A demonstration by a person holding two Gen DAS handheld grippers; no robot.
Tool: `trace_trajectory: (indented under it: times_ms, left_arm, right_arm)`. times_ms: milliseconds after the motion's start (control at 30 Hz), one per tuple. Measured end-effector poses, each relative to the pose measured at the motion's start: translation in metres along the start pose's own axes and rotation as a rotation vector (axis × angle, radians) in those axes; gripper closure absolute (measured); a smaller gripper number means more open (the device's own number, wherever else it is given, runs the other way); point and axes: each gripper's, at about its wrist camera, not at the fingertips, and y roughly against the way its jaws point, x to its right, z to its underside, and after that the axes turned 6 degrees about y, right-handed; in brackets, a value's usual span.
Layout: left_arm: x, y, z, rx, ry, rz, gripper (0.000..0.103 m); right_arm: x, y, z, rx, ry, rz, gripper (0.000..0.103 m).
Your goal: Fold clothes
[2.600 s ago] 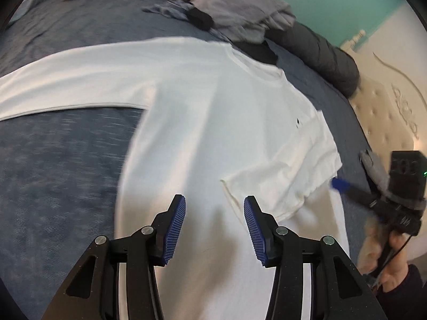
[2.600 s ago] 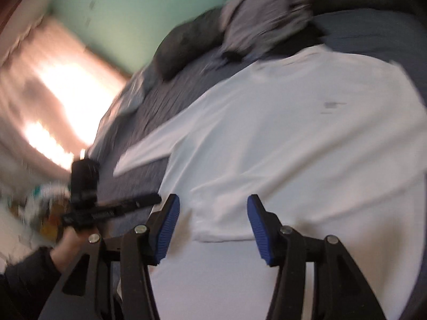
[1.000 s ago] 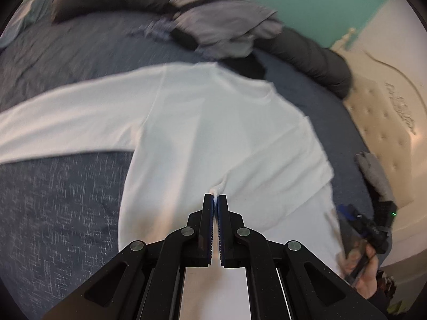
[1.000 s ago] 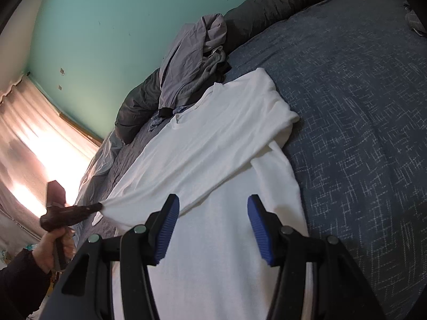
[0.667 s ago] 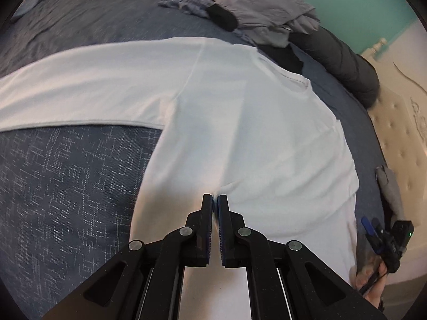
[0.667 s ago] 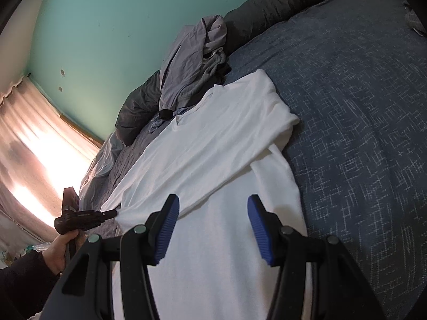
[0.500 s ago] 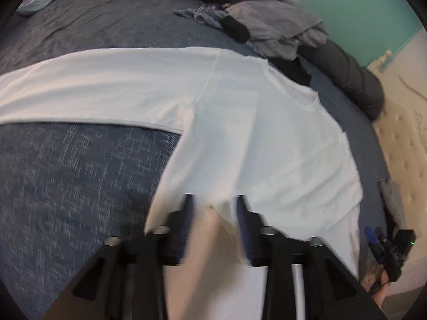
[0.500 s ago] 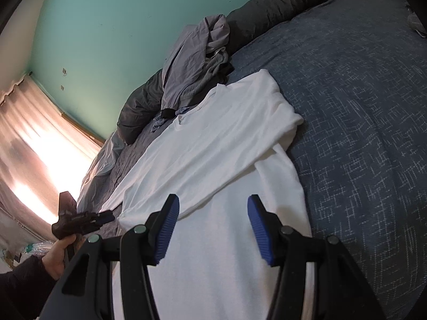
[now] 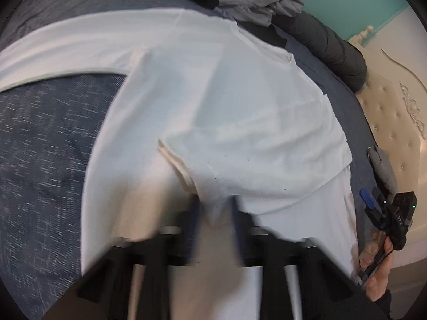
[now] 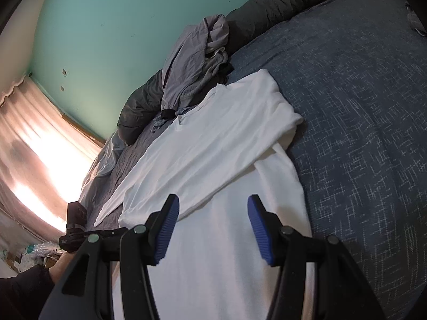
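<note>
Left gripper [image 9: 214, 210], blurred, has just been closing its jaws with the folded sleeve's cuff between them, seemingly pinching it to reposition it across the white long-sleeved cotton shirt [image 9: 240, 93], which lies flat on the speckled blue bedspread [image 9: 40, 160]. Right gripper [image 10: 212, 226] hangs unclenched and empty.

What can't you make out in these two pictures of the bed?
Left wrist view: the left gripper is motion-blurred; whether its just-closing jaws pinch the white shirt is unclear.
Right wrist view: the right gripper and bottom edge hide the shirt's hem.
Both views: the grey clothes pile is too crumpled to count.
</note>
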Motion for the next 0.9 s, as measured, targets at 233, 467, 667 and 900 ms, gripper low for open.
trace_trajectory:
  times_ms: [233, 467, 667, 900]
  left_arm:
    - [0.006, 0.030, -0.003, -0.014, -0.030, 0.039, 0.100]
    - [-0.006, 0.046, 0.006, -0.088, 0.006, 0.038, 0.100]
    - [-0.022, 0.025, 0.017, -0.118, 0.043, 0.004, 0.099]
    - [-0.029, 0.049, 0.008, 0.031, 0.081, 0.007, 0.071]
  right_arm:
    - [-0.001, 0.000, 0.000, 0.000, -0.002, -0.004, 0.049]
    - [-0.004, 0.001, -0.001, 0.001, 0.006, -0.005, 0.049]
    - [-0.003, 0.000, -0.001, 0.000, 0.007, -0.006, 0.049]
    - [-0.002, -0.001, -0.002, 0.000, 0.007, -0.007, 0.049]
